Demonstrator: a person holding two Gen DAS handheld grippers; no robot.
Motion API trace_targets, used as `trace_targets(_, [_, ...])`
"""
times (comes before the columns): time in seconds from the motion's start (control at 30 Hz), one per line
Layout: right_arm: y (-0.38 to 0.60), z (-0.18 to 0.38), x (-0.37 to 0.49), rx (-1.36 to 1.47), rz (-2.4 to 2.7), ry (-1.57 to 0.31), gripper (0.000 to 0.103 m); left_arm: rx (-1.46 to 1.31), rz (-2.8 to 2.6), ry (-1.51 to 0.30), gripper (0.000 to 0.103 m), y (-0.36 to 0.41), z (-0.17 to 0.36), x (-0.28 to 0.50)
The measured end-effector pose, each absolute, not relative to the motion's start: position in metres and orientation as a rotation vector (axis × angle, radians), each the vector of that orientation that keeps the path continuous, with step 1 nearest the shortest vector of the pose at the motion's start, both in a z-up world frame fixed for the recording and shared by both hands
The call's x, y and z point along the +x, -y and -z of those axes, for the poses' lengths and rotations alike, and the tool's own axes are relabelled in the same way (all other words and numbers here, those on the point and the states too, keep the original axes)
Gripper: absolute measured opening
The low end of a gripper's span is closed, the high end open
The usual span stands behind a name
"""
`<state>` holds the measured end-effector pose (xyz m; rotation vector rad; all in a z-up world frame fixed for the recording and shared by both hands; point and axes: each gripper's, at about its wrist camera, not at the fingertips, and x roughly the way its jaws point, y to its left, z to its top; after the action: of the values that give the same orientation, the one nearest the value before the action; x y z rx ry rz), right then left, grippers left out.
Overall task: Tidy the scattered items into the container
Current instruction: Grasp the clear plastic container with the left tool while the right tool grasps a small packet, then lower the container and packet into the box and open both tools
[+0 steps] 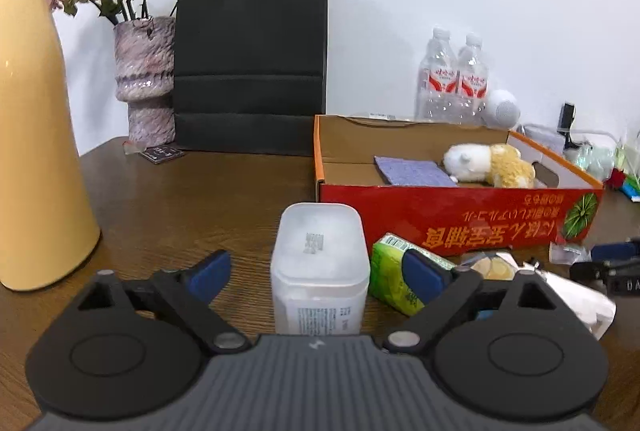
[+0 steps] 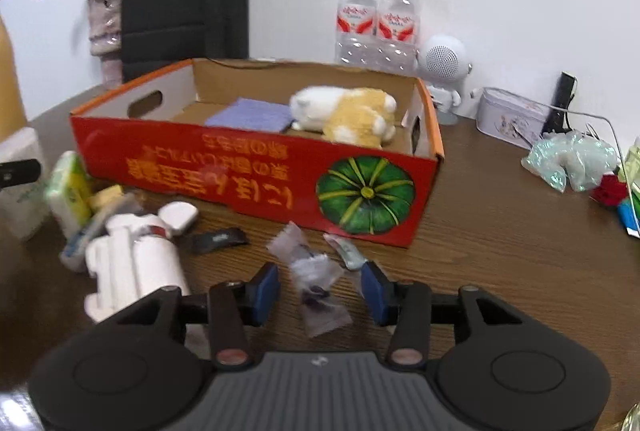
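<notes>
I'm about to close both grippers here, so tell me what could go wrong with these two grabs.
1. The left gripper straddles the white plastic container, but its right pad sits against the green tissue pack; closing may catch or shove it.
2. The small clear bag between the right gripper jaws is thin and flat; it may slip out.

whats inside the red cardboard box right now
Inside the red cardboard box lie a purple cloth and a white and yellow plush toy, side by side. The near wall hides the front strip of the floor, so anything low there cannot be seen.
</notes>
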<state>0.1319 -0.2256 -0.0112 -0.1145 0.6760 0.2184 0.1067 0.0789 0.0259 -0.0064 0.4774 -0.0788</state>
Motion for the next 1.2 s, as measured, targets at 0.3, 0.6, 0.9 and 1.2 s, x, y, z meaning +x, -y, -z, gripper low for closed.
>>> trace_targets(0.3, [0.23,0.01,0.115,-0.152,-0.229,-0.683,0.04,0.019,0.104,-0.538,0.041,-0.078,-0.023,0.105])
trace_targets(0.6, [0.224,0.012,0.113,-0.123,-0.284,-0.661,0.031,0.041,0.11,-0.518,0.041,-0.071,-0.026,0.102])
trace_targets(0.9, [0.217,0.003,0.106,-0.138,-0.273,-0.639,0.01,0.055,0.119,-0.478,0.041,-0.064,-0.039,0.088])
trace_targets(1.2, [0.206,-0.056,0.006,-0.053,-0.224,-0.372,0.01,0.028,0.22,-0.335,0.041,-0.047,-0.079,-0.001])
